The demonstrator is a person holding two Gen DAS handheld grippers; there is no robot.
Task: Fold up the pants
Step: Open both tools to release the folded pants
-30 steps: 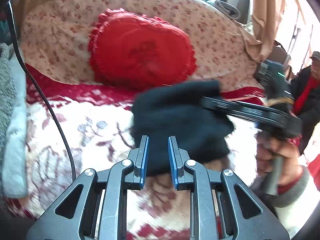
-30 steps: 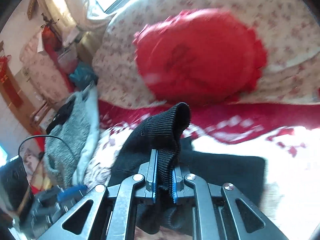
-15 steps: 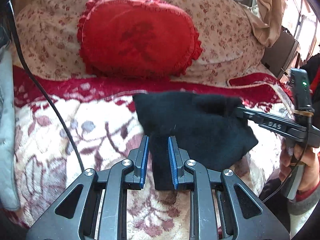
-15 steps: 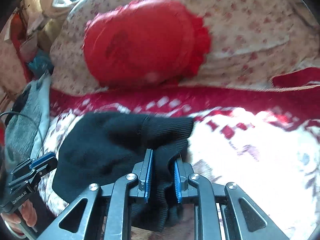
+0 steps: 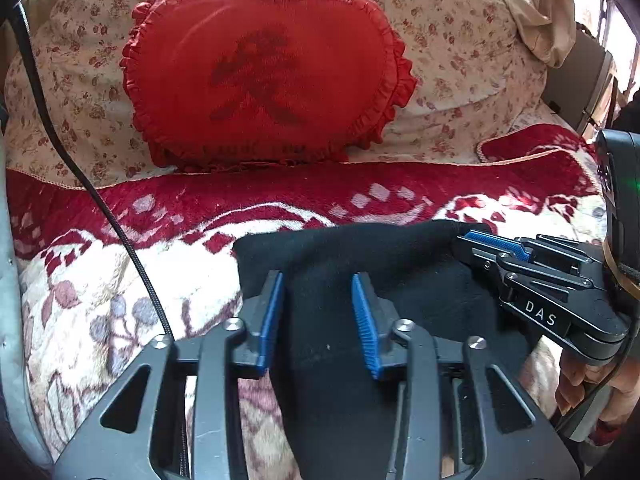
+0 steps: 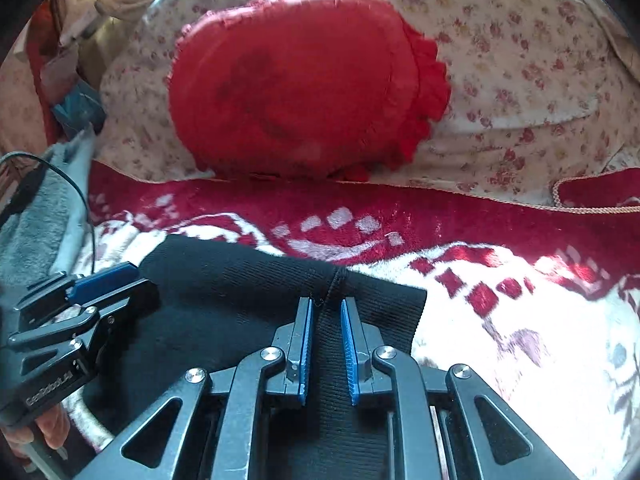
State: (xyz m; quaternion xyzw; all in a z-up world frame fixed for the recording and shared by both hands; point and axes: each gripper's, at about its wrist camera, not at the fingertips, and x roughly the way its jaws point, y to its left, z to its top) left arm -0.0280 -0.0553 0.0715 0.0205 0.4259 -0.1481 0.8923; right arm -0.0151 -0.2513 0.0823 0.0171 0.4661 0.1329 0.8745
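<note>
Left gripper (image 5: 318,322): my jaws are opening, black pants (image 5: 360,264) between pads, unpressed | Right gripper (image 6: 326,344): my jaws are closing, ribbed hem between them | Pants: lower centre, folded on red-and-white blanket (image 5: 120,272) | Red cushion (image 5: 264,68): upper centre.

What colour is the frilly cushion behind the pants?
Red, with a darker, faded figure on its front. The cushion shows best in the left wrist view.

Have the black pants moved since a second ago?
Yes. The black pants came down from in front of the red cushion onto the blanket.
</note>
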